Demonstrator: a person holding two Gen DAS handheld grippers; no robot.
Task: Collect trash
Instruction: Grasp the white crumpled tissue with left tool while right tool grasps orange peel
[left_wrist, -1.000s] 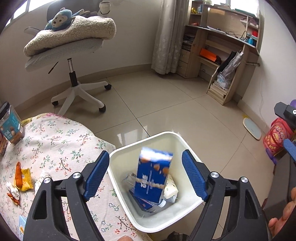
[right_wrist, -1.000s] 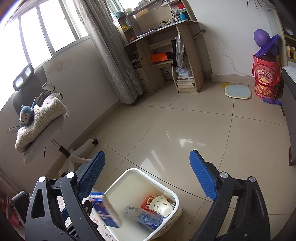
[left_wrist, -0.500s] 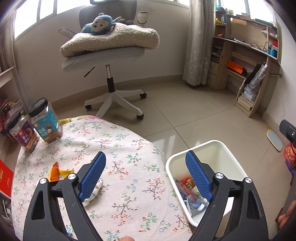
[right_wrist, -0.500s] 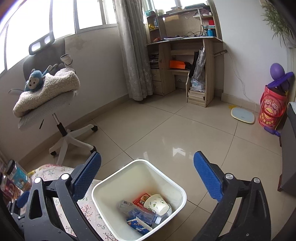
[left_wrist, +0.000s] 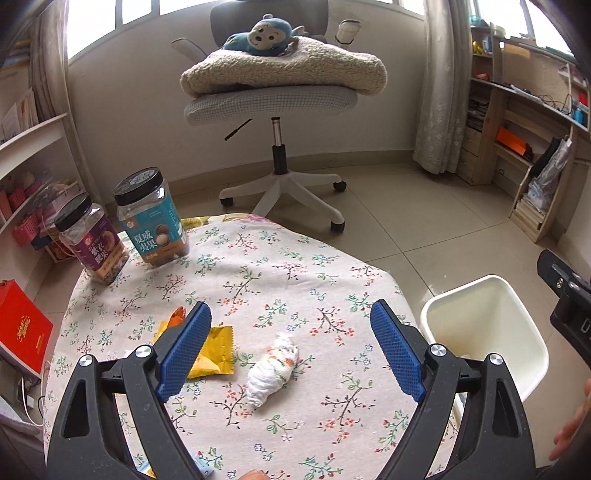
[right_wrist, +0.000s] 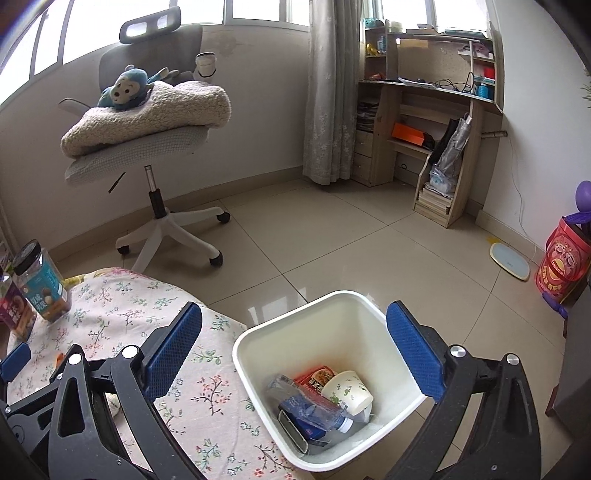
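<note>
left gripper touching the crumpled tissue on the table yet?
Apart. In the left wrist view the left gripper stands open, and flowered tablecloth shows between each blue pad and the crumpled tissue.

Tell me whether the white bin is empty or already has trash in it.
Partly filled: the white bin holds a paper cup, a plastic bottle and a red packet.

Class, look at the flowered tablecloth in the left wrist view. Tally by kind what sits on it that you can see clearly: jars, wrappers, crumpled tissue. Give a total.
Black-lidded jars: 2, the teal-label jar and the purple-label jar
Yellow wrappers: 1, partly hidden behind a finger of the hand-held gripper
Crumpled tissue wads: 1
Total: 4
</note>
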